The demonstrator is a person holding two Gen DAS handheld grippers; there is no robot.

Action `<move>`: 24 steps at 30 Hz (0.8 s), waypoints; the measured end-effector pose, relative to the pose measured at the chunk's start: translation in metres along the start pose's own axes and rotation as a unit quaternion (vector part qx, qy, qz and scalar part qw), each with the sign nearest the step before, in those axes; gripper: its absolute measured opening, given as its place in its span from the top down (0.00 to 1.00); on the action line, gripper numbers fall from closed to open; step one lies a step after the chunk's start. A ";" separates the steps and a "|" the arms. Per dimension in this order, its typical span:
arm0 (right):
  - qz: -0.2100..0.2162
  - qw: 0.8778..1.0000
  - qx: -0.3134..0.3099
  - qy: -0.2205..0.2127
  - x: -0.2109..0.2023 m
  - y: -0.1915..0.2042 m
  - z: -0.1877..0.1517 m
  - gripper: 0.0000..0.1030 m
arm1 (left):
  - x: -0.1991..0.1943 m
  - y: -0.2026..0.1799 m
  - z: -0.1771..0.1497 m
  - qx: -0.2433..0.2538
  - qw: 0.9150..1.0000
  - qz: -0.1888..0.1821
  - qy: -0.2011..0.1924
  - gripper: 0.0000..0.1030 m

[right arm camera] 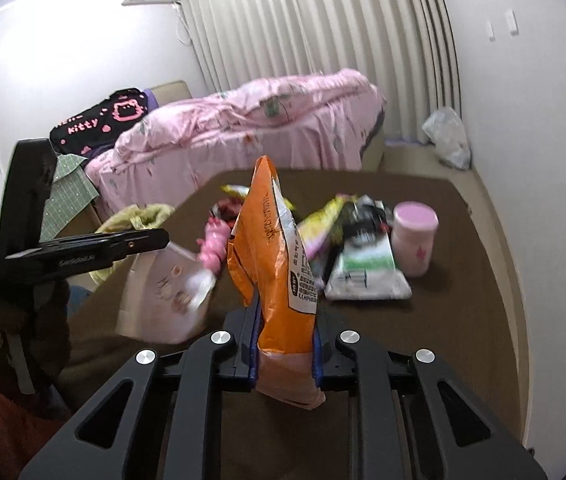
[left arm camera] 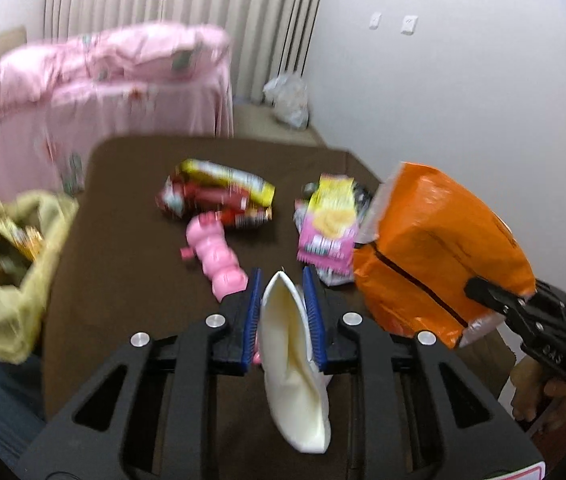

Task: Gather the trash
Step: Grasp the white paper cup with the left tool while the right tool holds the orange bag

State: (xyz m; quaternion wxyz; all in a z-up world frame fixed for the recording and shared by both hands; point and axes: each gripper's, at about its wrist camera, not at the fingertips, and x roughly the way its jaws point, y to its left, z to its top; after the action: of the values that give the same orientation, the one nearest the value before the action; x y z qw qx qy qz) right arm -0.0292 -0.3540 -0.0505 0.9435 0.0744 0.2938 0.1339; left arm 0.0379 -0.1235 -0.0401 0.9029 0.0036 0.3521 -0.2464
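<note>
Brown and low, the table (left arm camera: 131, 208) ran toward a pink-covered bed (right arm camera: 267, 120) and a pleated curtain behind. Both tools were loaded. The left gripper (left arm camera: 283, 300) had its jaws drawn narrow on a cream-white wrapper (left arm camera: 295, 360), which stood up between the blue pads and hung down below them. The right gripper (right arm camera: 285, 332) pinched the lower end of an orange snack bag (right arm camera: 271, 248), which rose upright ahead of its fingers.

Judging by this, the step in hand was carrying — two pieces lifted, neither dropped yet. The yellow-lined trash bag (left arm camera: 7, 264) gaped to the left of the left gripper, off the table's edge. Ahead of both grippers lay more litter: a red-and-yellow wrapper (left arm camera: 219, 196), a pink toy-shaped bottle (left arm camera: 215, 256), a pink-lidded tub (right arm camera: 415, 236). The next move probably called for swinging left over the bag's mouth, then opening — one hand at a time, lest the orange bag catch the rim.
</note>
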 end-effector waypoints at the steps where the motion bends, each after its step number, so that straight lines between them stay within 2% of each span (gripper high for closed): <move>1: 0.000 1.000 -0.004 -0.005 -0.001 0.002 0.003 0.82 | -0.007 0.000 0.003 0.007 1.000 0.004 -0.011 0.80; 6: -0.005 0.999 -0.033 -0.020 -0.003 0.018 0.017 0.82 | -0.023 0.010 0.009 0.002 0.999 0.011 -0.030 0.80; 18: 0.000 0.999 -0.053 -0.011 0.001 0.038 0.031 0.82 | -0.042 0.041 0.009 -0.045 0.998 0.016 -0.046 0.80; 21: 0.008 0.998 -0.059 -0.012 0.008 0.044 0.040 0.82 | -0.049 0.061 0.013 -0.058 0.996 0.028 -0.058 0.80; 24: 0.026 0.997 -0.066 -0.009 0.020 0.055 0.054 0.82 | -0.061 0.094 0.022 -0.069 0.992 0.067 -0.081 0.80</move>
State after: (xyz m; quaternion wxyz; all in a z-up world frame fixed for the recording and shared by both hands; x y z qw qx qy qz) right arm 0.0060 -0.2991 -0.0045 0.9452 0.0208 0.2734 0.1771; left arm 0.0557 -0.0176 -0.0004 0.9410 -0.0546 0.2932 -0.1600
